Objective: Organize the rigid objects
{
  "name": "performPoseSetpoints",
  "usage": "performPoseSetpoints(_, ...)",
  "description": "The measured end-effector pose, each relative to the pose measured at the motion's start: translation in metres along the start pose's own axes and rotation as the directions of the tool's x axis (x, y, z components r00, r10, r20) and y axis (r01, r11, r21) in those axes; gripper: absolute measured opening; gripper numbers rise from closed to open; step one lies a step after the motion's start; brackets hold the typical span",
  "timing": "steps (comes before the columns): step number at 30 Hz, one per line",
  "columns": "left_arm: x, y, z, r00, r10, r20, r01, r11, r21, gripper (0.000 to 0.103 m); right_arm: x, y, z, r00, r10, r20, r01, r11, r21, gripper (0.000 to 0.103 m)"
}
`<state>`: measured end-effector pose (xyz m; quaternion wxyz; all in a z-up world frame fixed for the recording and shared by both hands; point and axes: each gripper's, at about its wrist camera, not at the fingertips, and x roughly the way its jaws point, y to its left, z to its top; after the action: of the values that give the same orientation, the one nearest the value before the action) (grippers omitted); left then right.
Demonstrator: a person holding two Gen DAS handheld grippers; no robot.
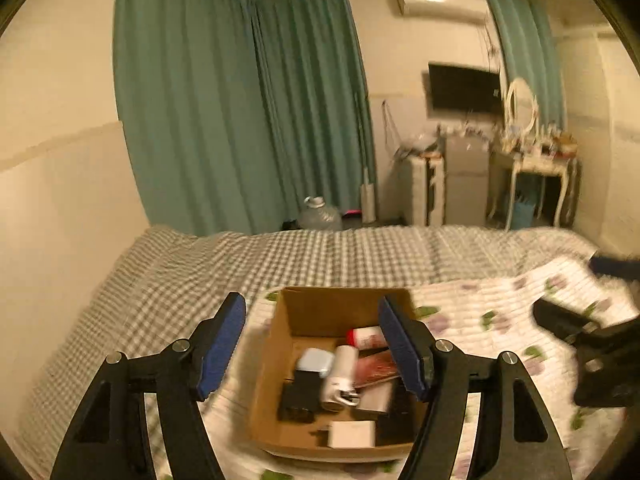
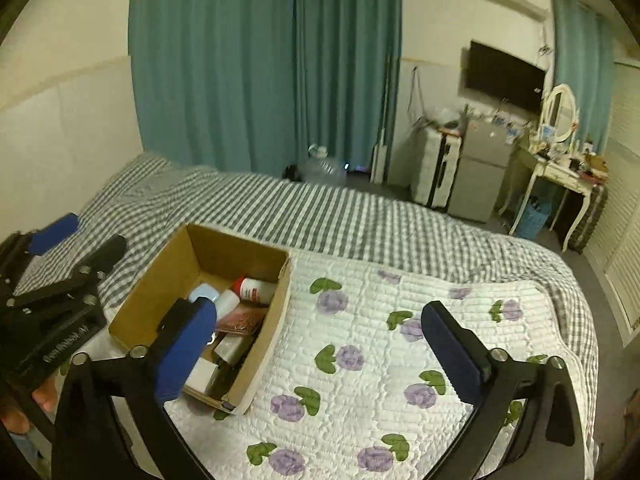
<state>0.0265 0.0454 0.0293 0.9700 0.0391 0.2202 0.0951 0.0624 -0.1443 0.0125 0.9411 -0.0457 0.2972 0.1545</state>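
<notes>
An open cardboard box (image 1: pixel 280 344) stands on the flowered quilt and also shows in the right wrist view (image 2: pixel 160 280). It holds several small items: a white bottle with a red cap (image 1: pixel 366 338), a light blue case (image 1: pixel 316 360), a white tube (image 1: pixel 342 372), black boxes and a white card. My left gripper (image 1: pixel 312 344) is open and empty above the box. My right gripper (image 2: pixel 316 344) is open and empty, above the quilt just right of the box. The left gripper shows at the left of the right wrist view (image 2: pixel 76 240).
The bed has a grey checked sheet (image 2: pixel 360 220) and a white quilt with purple flowers (image 2: pixel 400 360). Teal curtains (image 2: pixel 260 60), a water jug (image 1: pixel 320 214), a small fridge (image 2: pixel 484 168), a dressing table with mirror (image 2: pixel 560 160) and a wall TV stand beyond the bed.
</notes>
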Motion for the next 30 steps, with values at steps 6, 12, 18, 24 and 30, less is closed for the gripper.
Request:
performPoseSetpoints(6, -0.03, 0.004, -0.02, 0.997, -0.06, 0.055, 0.062, 0.997, -0.051, 0.072, -0.022, -0.007, -0.026, 0.998, -0.033, 0.056, 0.029, 0.997, 0.065, 0.103)
performPoseSetpoints(12, -0.051, 0.004, -0.047, 0.993, -0.074, 0.088, 0.081, 0.994, -0.077, 0.076, -0.058, -0.013, -0.055, 0.976, -0.1, 0.194, 0.073, 0.987, 0.142, 0.103)
performPoseSetpoints(18, -0.06, -0.01, -0.062, 0.991, -0.072, 0.109, 0.074, 0.997, -0.015, 0.076, -0.064, -0.007, -0.084, 0.967, -0.11, 0.229, 0.079, 0.987, 0.143, 0.103)
performPoseSetpoints(24, -0.06, -0.014, -0.064, 0.992, -0.074, 0.098, 0.076, 0.997, -0.016, 0.076, -0.06, -0.004, -0.088, 0.97, -0.121, 0.21, 0.097, 0.988, 0.122, 0.103)
performPoseSetpoints(30, -0.059, -0.013, -0.068, 0.994, -0.073, 0.087, 0.074, 0.997, -0.014, 0.076, -0.063, -0.008, -0.089, 0.967, -0.129, 0.219, 0.099, 0.985, 0.142, 0.103)
